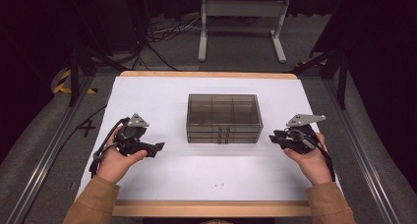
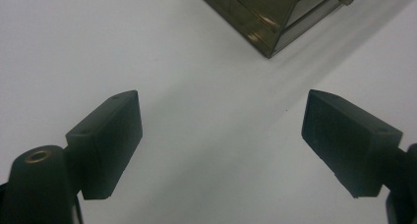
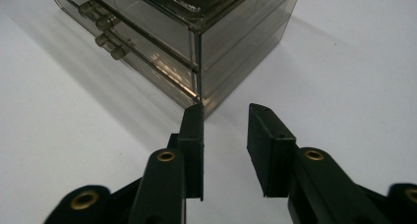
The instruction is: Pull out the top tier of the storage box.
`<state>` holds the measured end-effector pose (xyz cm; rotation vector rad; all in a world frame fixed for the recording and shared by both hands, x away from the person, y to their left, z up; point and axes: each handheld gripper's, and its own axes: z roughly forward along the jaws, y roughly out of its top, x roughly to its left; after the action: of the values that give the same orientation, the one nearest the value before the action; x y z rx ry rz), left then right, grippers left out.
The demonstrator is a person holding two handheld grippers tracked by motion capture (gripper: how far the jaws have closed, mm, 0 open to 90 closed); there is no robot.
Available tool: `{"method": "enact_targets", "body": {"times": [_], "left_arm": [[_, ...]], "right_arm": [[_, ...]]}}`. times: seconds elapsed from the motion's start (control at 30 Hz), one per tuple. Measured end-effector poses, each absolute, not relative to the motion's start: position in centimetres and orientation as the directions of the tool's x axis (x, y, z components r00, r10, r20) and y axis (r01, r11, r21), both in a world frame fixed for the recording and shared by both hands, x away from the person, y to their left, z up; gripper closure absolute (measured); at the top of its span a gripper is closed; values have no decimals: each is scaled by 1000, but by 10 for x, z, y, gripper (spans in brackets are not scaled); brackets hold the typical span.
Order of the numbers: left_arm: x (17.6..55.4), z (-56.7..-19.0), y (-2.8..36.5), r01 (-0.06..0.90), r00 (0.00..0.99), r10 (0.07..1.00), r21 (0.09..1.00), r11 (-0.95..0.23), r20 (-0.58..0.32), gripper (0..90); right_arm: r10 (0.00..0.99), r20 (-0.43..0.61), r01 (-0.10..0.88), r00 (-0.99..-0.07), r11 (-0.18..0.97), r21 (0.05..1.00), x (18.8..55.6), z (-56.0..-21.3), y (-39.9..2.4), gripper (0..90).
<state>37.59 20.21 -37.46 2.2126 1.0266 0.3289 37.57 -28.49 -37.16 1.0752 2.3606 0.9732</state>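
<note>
A smoky clear plastic drawer box [image 1: 223,118] stands in the middle of the white table, its small knobs [image 1: 223,134] facing the person. My left gripper [image 1: 158,148] rests on the table to the box's left, held in a hand, jaws wide apart with nothing between them; its own view shows a corner of the box [image 2: 275,22] ahead. My right gripper [image 1: 273,137] sits to the box's right, pointing at the front right corner [image 3: 199,94]. Its jaws stand a small gap apart and empty, short of the box.
Two tiny pale bits [image 1: 218,186] lie near the table's front edge. The white table top [image 1: 162,94] has a wooden rim [image 1: 211,208]. Behind it stand a grey frame stand [image 1: 241,27] and floor cables [image 1: 162,35]. Metal rails [image 1: 44,160] run along both sides.
</note>
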Motion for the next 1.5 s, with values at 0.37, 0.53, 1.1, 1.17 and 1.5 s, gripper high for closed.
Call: {"method": "enact_targets", "body": {"times": [0.37,0.53,1.1,1.17,1.5], "left_arm": [[372,-373,208,583,673,735,672,-457,-84,146],[372,-374,208,576,683,725,672,-465,-84,144],[371,-375,207,569,700,709,669,-478,-89,140],[372,-375,207,569,700,709,669,-479,-88,140],[372,-376,206,572,700,708,667,-476,-95,140]], "right_arm": [[682,-4,448,-731,484,752,369,-371,-284,657],[580,5,385,-815,535,752,366,-372,-269,656],[358,95,275,-929,494,825,362,-383,-245,643],[351,98,271,-931,487,830,363,-385,-243,645],[334,80,250,-939,506,826,363,-390,-234,650]]}}
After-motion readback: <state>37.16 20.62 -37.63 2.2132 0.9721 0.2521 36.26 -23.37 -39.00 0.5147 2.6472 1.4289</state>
